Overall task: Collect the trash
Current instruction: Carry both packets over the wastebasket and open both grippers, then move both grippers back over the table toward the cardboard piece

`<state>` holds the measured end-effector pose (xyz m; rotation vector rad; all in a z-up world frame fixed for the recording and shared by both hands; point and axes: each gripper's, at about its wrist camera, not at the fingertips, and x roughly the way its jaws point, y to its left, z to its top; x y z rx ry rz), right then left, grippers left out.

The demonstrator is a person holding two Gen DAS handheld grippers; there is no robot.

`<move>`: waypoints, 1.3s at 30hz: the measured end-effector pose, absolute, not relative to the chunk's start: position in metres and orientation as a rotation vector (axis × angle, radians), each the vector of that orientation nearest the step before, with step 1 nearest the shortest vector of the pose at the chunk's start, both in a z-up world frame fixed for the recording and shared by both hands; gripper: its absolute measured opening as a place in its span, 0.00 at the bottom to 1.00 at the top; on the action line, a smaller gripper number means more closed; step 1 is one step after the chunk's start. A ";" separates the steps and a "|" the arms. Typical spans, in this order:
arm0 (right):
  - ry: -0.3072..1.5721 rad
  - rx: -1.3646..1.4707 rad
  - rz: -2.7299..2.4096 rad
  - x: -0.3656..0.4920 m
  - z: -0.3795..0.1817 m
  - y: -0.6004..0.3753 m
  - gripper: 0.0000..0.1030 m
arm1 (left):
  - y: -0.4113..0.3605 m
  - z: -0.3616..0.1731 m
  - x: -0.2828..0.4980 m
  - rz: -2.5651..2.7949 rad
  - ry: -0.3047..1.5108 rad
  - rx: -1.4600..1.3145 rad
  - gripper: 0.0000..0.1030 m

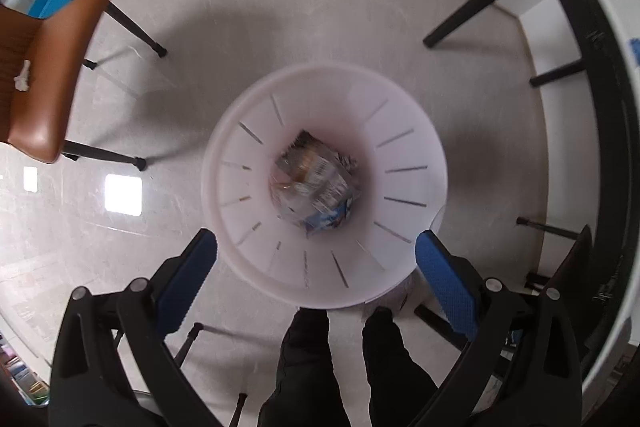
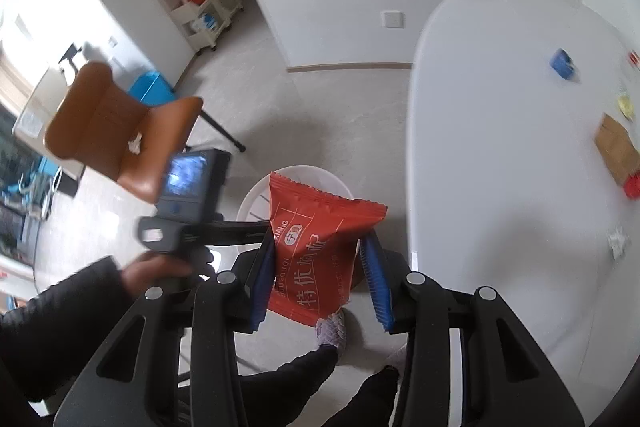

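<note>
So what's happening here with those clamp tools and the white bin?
A person is collecting trash with a handheld gripper in each hand. The left gripper hangs open right above the white bin, where a crumpled wrapper already lies. The right gripper holds a red snack packet near the bin. More litter remains on the white table.

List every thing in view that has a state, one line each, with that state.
left gripper: open, empty, above the bin
right gripper: shut on the red packet
red packet: held, not yet binned
white bin: upright, no lid, crumpled wrappers inside
wrappers: lying at the bin's bottom
</note>
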<state>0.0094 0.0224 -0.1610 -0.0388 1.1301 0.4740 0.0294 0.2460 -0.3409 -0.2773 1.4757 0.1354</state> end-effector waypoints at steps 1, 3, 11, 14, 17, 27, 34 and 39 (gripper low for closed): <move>1.128 -0.052 0.492 0.011 -0.163 0.030 0.41 | 0.254 -0.325 0.023 0.155 1.444 -0.280 0.92; 1.131 -0.072 0.522 0.015 -0.169 0.042 0.41 | 0.268 -0.301 0.012 0.198 1.395 -0.285 0.92; 1.211 -0.180 0.637 0.042 -0.245 0.110 0.41 | 0.325 -0.215 -0.044 0.389 1.240 -0.284 0.92; 1.271 -0.213 0.662 0.049 -0.283 0.133 0.61 | 0.333 -0.199 -0.057 0.416 1.210 -0.297 0.92; 1.312 -0.235 0.652 0.049 -0.309 0.149 0.82 | 0.335 -0.195 -0.064 0.424 1.210 -0.311 0.92; 1.267 -0.240 0.609 0.043 -0.259 0.135 0.88 | 0.315 -0.175 -0.064 0.406 1.190 -0.292 0.92; 1.090 -0.114 0.495 0.027 -0.144 0.053 0.97 | 0.271 -0.128 -0.055 0.327 1.117 -0.238 0.92; 1.004 -0.021 0.413 0.006 -0.091 -0.012 0.97 | 0.226 -0.096 -0.049 0.236 1.070 -0.191 0.92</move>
